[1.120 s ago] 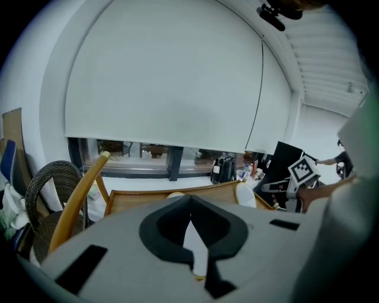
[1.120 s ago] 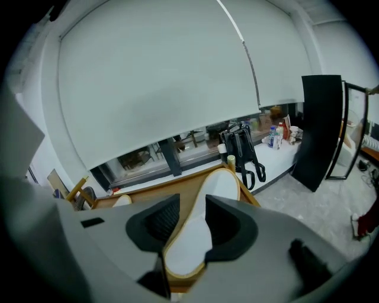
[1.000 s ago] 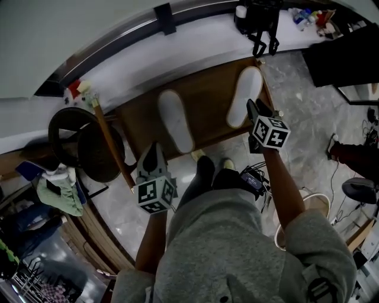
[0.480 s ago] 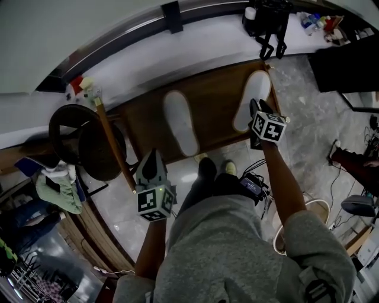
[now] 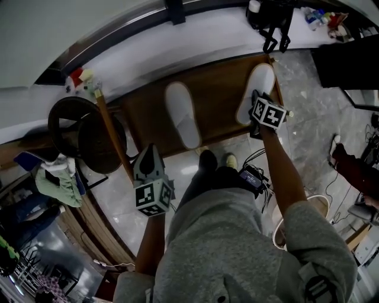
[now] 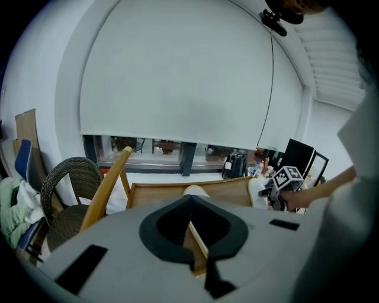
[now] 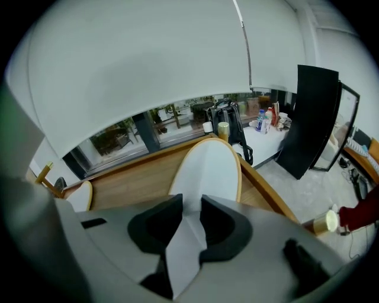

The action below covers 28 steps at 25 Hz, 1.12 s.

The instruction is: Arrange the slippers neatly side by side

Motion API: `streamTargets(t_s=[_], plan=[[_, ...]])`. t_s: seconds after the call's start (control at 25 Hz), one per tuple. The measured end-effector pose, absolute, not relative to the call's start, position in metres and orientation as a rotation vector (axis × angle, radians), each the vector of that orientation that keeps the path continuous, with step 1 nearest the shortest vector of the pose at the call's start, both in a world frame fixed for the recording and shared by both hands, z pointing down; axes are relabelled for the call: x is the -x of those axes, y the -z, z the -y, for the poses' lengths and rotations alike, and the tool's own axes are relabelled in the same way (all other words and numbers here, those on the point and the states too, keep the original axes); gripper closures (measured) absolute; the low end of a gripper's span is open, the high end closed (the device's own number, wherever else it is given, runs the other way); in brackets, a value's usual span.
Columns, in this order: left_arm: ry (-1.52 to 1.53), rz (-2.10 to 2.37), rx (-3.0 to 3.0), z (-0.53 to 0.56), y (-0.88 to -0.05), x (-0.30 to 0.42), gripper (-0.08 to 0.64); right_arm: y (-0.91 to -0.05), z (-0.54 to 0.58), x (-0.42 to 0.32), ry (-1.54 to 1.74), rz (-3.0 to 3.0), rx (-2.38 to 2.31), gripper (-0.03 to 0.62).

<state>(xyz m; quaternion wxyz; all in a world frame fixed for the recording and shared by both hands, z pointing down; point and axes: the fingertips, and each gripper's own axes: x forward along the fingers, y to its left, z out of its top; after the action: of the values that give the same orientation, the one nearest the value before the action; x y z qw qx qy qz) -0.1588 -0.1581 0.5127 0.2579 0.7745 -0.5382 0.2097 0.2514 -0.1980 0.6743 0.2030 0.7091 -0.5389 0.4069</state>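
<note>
Head view, clockwise from 8 o'clock.
- Cloths [image 5: 59,189]: heaped at 8 o'clock, just beside chair.
- Chair [image 5: 89,142]: dark wicker, 9 o'clock.
- Stick [image 5: 112,139]: wooden, slanted between chair and table.
- Left gripper [image 5: 151,152]: 9 o'clock, close in, over floor short of table. Jaws closed together, nothing between them.
- Table [image 5: 219,89]: low, brown wood, 12 o'clock, long side against white ledge [image 5: 177,47].
- Left slipper [image 5: 182,115]: white, flat near table's middle, long axis toward 11 o'clock.
- Right slipper [image 5: 257,86]: white, at table's right end, long axis toward 1 o'clock. Well apart from left slipper.
- Right gripper [image 5: 256,99]: at right slipper's near end. Jaws apart, white of that slipper in the gap. Contact not discernible.
- Bag [image 5: 269,15]: black, on ledge, 1 o'clock.
- Bottles [image 5: 323,16]: small cluster, right of bag.
- Floor [image 5: 308,106]: pale marble, 3 o'clock.
- Blind [image 6: 177,71]: white, drawn low over window, strip of glass below.
</note>
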Motion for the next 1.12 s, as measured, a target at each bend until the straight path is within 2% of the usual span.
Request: streamTargets(t_s=[0.12, 0.36, 1.12], plan=[[-0.569, 1.463, -2.099, 0.158, -0.514, 0.162, 0.546, -0.680, 0.198, -0.248, -1.143, 1.486, -1.957, 0.533], [-0.568, 1.462, -2.100, 0.153, -0.515, 0.163, 0.546, -0.684, 0.196, -0.247, -1.155, 1.471, -1.950, 0.558], [-0.504, 1.426, -2.118, 0.147, -0.513, 0.149, 0.546, -0.600, 0.203, -0.189, -1.106, 1.737, -1.806, 0.561]])
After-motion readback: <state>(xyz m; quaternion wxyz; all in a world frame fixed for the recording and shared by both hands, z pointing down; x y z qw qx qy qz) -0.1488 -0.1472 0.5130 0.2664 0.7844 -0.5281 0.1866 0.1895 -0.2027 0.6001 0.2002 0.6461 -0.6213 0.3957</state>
